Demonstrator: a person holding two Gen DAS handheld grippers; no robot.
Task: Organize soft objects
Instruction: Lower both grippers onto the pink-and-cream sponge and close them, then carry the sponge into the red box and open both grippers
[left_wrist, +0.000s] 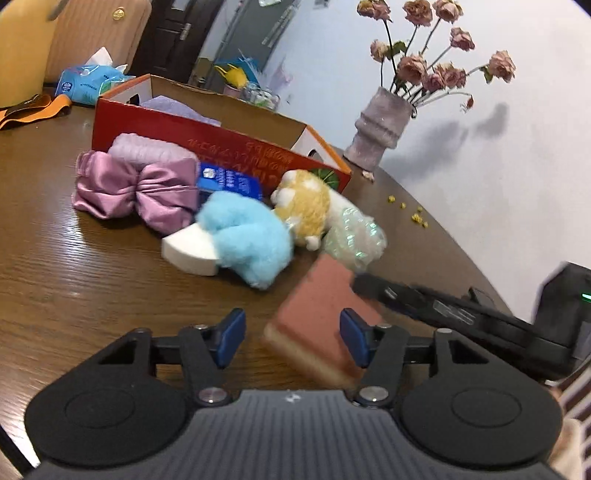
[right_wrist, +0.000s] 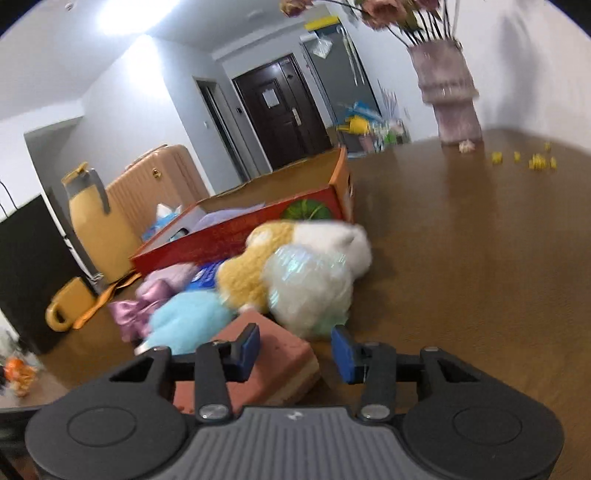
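Note:
A brick-red sponge with a tan underside lies on the brown table in front of a heap of soft things. The heap holds a blue fluffy toy, a yellow and white plush, a shiny pale pouf, a white foam wedge and a pink satin bow. Behind them stands a red cardboard box. My left gripper is open around the sponge's near part, its left pad clear. My right gripper is open over the sponge, its right pad apart from it.
A lilac vase of dried roses stands near the table's far edge, with yellow crumbs beside it. A blue tissue pack and an orange strap lie at the back left. A tan suitcase stands beyond the table.

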